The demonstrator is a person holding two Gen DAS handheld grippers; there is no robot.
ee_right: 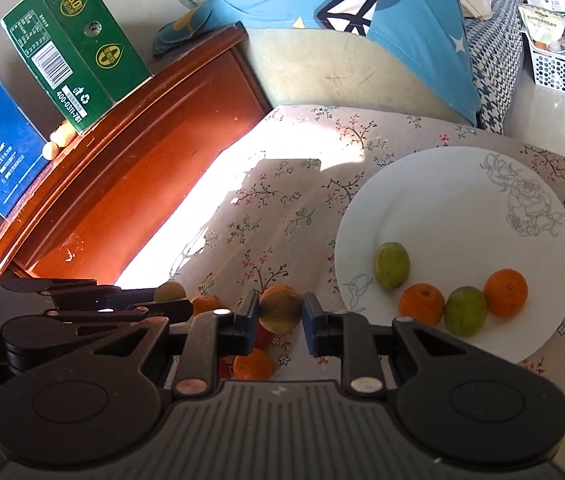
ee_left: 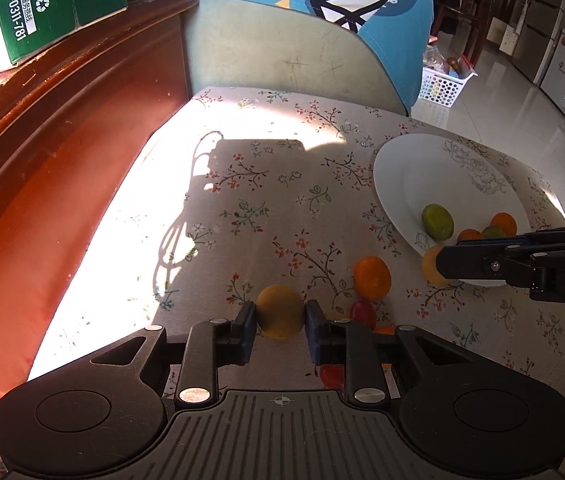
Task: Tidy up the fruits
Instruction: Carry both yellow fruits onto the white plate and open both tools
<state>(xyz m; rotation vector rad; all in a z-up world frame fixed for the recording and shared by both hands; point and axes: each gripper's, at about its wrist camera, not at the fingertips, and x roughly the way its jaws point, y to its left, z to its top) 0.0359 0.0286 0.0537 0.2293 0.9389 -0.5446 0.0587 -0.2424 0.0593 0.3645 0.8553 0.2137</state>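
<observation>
Currently left gripper point(ee_left: 280, 314) fingers clamp a yellow-green fruit point(ee_left: 280, 312) just above the floral surface point(ee_left: 266, 184); right gripper point(ee_right: 280, 320) fingers clamp another yellowish fruit point(ee_right: 280, 311). Lift clear of loose oranges point(ee_left: 371, 277), then carry to the white plate point(ee_right: 442, 208), releasing beside the four already there.

Bare cloth point(ee_left: 266, 200) left of plate point(ee_left: 410, 168) passable; loose fruit point(ee_left: 371, 277) (beside plate) crowds near approach.

A home: sofa cushion point(ee_right: 322, 4), floral cloth point(ee_left: 262, 184), wooden cabinet point(ee_left: 62, 120).
</observation>
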